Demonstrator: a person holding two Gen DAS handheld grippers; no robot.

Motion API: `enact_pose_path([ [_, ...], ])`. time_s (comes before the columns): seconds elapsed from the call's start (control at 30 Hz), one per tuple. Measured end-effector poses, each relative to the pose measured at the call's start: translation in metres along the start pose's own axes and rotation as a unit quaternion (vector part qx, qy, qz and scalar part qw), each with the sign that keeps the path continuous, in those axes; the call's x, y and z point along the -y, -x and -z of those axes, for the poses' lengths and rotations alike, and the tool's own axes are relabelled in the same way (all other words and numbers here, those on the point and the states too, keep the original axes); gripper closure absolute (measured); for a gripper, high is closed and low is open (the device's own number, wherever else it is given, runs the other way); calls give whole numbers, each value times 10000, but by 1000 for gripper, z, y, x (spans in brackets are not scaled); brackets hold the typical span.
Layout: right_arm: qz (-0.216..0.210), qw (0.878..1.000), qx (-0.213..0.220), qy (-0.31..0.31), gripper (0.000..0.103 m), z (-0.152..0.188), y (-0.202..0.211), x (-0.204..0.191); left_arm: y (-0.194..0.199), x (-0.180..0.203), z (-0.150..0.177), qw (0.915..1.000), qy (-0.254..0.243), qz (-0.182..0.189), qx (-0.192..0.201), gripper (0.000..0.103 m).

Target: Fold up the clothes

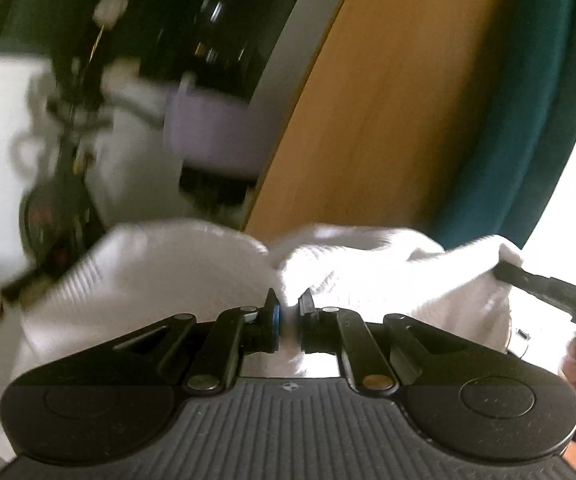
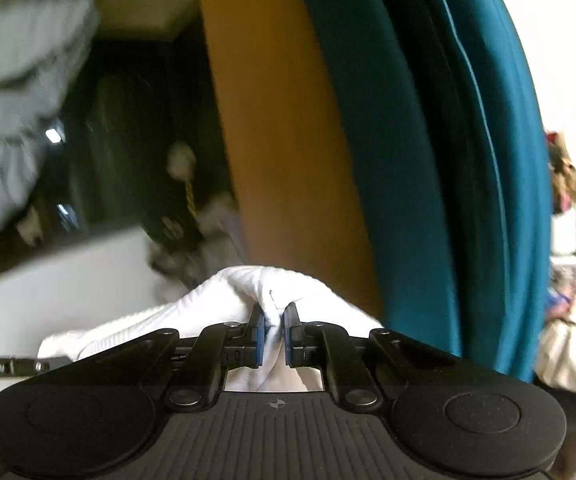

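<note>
White ribbed garment (image 1: 175, 276) is hanging bunched in the air in front of a tall orange wooden panel (image 1: 372, 120), and both grippers are pinching it. In the left wrist view, the left gripper (image 1: 289, 314) is clamping a fold of the cloth between its narrowly spaced black fingers (image 1: 270, 308), with fabric spreading wide to either side of them. This view alone is showing the right gripper (image 1: 506, 270) from outside, as a dark bar reaching in from the right of the panel and gripping the far corner of the garment. Left of the panel, blurred, a lilac basket (image 1: 211, 132) and dark clutter are showing, while a teal curtain (image 1: 528, 112) is hanging just right of the panel.

In the right wrist view, the right gripper (image 2: 274, 322) is squeezing a puckered ridge of the same garment (image 2: 223, 300) between blue-padded fingers (image 2: 291, 332). Here the panel (image 2: 279, 140) is rising straight behind the cloth, the curtain (image 2: 428, 160) is filling the space to its right, and grey bedding (image 2: 15, 80) is lying far to its left. Beyond the curtain, cream bags (image 2: 572, 360) and colourful clutter are appearing only in this view
</note>
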State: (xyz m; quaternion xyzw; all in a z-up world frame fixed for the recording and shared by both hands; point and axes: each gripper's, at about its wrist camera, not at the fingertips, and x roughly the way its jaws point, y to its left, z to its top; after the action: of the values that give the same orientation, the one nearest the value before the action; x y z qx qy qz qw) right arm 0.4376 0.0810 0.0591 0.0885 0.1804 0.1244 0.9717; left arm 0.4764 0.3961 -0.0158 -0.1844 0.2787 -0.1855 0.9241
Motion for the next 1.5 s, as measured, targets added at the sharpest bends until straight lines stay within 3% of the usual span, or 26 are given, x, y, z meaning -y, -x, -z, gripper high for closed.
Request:
enact_pose_path([
  [0.13,292,9960,-845,-50,95,37,-17,12,-40,-15,8,9940,758,-218,-756,93],
  [0.27,346,9903,-1344,-11,95,72,-15,17,-54,-17,14,9913,787,-422,-962,93],
  [0.5,147,9874,-1569,170,95,88,-2,3,-65,-22,11,9902,644,-595,-1090,92],
  [0.67,-277,9824,-1828,252,95,86,19,-15,-70,-19,14,9897,606,-628,-1133,91],
  [0.77,-258,9784,-2022,349,94,88,17,-17,-70,-16,19,9897,580,-618,-1153,91],
  [0.87,-270,9776,-2078,200,83,85,15,-17,-71,-16,20,9898,567,-612,-1152,90],
  [0.97,-312,9829,-1806,182,56,77,21,-18,-70,-14,20,9903,531,-592,-1136,90],
  [1.0,-303,9845,-1717,193,40,73,22,-19,-69,-14,21,9908,503,-573,-1122,90],
  [1.03,-309,9858,-1640,196,34,67,22,-19,-67,-13,22,9916,445,-536,-1093,90],
  [1.13,-387,9885,-1457,78,27,53,21,-16,-55,-9,30,9948,155,-356,-939,91],
  [1.23,-281,9902,-1345,-255,16,42,15,-4,-41,-7,43,9941,95,-118,-1075,92],
  [1.5,323,9803,-1449,-1301,16,35,-43,41,-5,-5,82,9869,19,525,-1526,92],
])
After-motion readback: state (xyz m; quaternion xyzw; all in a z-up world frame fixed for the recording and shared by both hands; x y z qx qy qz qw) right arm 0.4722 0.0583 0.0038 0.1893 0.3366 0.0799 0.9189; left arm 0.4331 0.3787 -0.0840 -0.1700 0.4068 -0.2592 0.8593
